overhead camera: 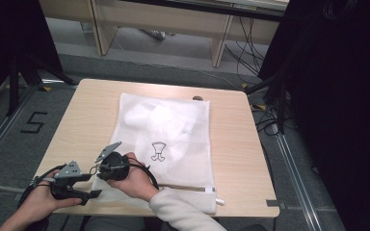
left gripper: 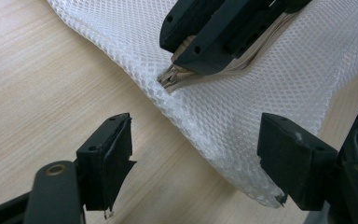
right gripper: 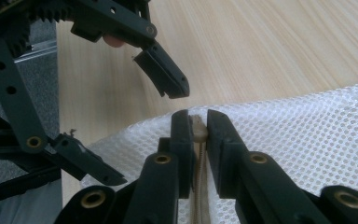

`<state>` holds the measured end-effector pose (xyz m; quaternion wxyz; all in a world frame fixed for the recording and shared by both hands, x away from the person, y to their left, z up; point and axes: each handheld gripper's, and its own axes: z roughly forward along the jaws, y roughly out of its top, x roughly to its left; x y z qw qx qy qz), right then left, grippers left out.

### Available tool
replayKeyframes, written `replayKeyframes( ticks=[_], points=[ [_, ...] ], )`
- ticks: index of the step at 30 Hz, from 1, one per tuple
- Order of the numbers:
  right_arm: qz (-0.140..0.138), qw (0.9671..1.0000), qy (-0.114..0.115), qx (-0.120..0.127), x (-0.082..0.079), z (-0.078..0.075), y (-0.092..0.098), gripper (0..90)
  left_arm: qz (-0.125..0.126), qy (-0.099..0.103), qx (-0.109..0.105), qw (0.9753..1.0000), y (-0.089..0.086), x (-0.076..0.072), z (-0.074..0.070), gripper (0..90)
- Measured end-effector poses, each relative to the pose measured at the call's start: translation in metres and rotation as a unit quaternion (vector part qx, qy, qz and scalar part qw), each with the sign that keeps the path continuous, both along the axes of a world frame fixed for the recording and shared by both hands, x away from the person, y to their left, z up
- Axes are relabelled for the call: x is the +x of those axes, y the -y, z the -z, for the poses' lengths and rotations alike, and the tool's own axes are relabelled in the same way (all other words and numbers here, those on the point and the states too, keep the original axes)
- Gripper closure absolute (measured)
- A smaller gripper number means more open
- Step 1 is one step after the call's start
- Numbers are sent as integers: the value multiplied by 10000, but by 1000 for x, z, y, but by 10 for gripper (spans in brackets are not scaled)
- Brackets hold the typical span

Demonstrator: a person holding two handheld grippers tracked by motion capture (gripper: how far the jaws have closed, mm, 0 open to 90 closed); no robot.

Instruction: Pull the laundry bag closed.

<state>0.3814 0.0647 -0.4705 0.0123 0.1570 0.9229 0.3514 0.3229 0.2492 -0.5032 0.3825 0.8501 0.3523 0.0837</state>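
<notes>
A white mesh laundry bag (overhead camera: 166,139) is laid flat on the light wooden table (overhead camera: 241,154), with a small black outline drawing (overhead camera: 158,151) printed near its middle and a paler bundle (overhead camera: 161,119) dimly seen through the mesh beyond that drawing; what the bundle is cannot be made out. The bag's near edge is partly covered in the high view by the person's right hand (overhead camera: 136,180) and cream sleeve (overhead camera: 183,211), and a small white tab (overhead camera: 219,201) is seen sticking out at the bag's near corner on the far side from the grippers. The right gripper (overhead camera: 100,173) is held at the bag's other near corner, and in the right gripper view its jaws are seen closed almost together on the beige end of the bag's zip (right gripper: 198,132), whose line runs back between them and is cut off by the lower frame edge. The same pinch is seen from the other side in the left gripper view, where the zip end (left gripper: 170,78) pokes out from under the closed right gripper (left gripper: 182,63); whether a slider or only the tape is clamped cannot be told. The left gripper (left gripper: 193,154) is held just beside that corner of the bag, off its edge, with its jaws spread wide and nothing between them except the bag's hem (left gripper: 233,177) and bare table. In the high view the left gripper (overhead camera: 94,185) is partly masked by the left hand (overhead camera: 41,202), and its jaw tips are too small there to be judged.
</notes>
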Motion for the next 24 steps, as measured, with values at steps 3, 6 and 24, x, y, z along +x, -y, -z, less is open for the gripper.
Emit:
replayKeyframes(
  ticks=[3, 6, 24],
  points=[
    [-42, 10000, 67, -3, 1, -3, 1, 817, -207, -85, -176, 9996, 3, 0, 1, 278],
    [-50, 10000, 76, -7, 0, -5, 1, 817, -91, -84, -73, 9999, 2, 3, 0, 292],
    [-43, 10000, 59, 9, -1, -8, 2, 817, -175, -400, -515, 9977, 8, 10, 3, 541]
  ],
)
